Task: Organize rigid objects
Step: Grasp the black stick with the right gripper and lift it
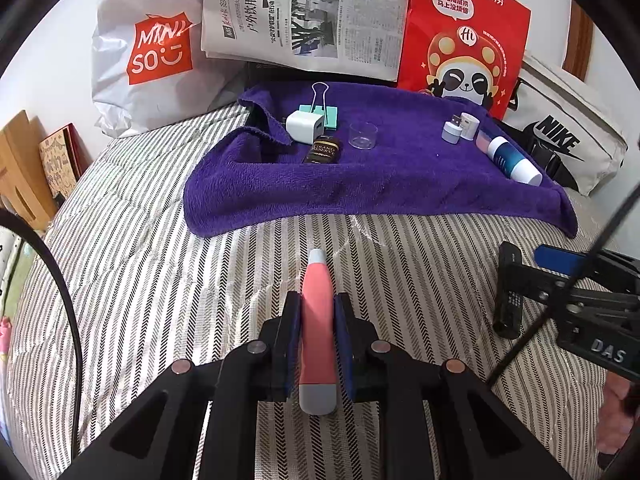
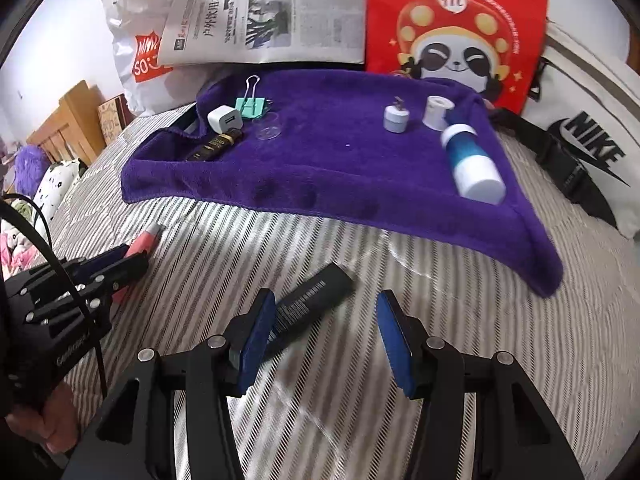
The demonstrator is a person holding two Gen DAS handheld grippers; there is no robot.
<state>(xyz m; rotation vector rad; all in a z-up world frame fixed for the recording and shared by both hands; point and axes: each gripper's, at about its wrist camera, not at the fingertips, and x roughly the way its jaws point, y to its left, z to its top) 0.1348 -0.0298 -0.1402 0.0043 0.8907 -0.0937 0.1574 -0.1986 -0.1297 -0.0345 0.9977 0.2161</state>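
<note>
My left gripper (image 1: 317, 312) is shut on a pink tube with grey ends (image 1: 317, 320), held over the striped bedspread; it also shows in the right wrist view (image 2: 142, 244). My right gripper (image 2: 324, 332) is open and empty just above the bedspread, with a black box (image 2: 310, 304) lying at its left finger; the box also shows in the left wrist view (image 1: 509, 292). On the purple towel (image 1: 392, 176) lie a white charger (image 1: 305, 126), a mint binder clip (image 1: 322, 110), a dark bottle (image 1: 322, 150), a clear cup (image 1: 363, 135), two small white plugs (image 1: 460, 125) and a blue-white bottle (image 1: 514, 160).
A Miniso bag (image 1: 152, 48), a newspaper (image 1: 308, 12), a red panda bag (image 1: 464, 36) and a white Nike bag (image 1: 560, 136) stand behind the towel. Wooden boards (image 1: 20, 168) stand at the left. A black cable (image 1: 68, 304) hangs at the left.
</note>
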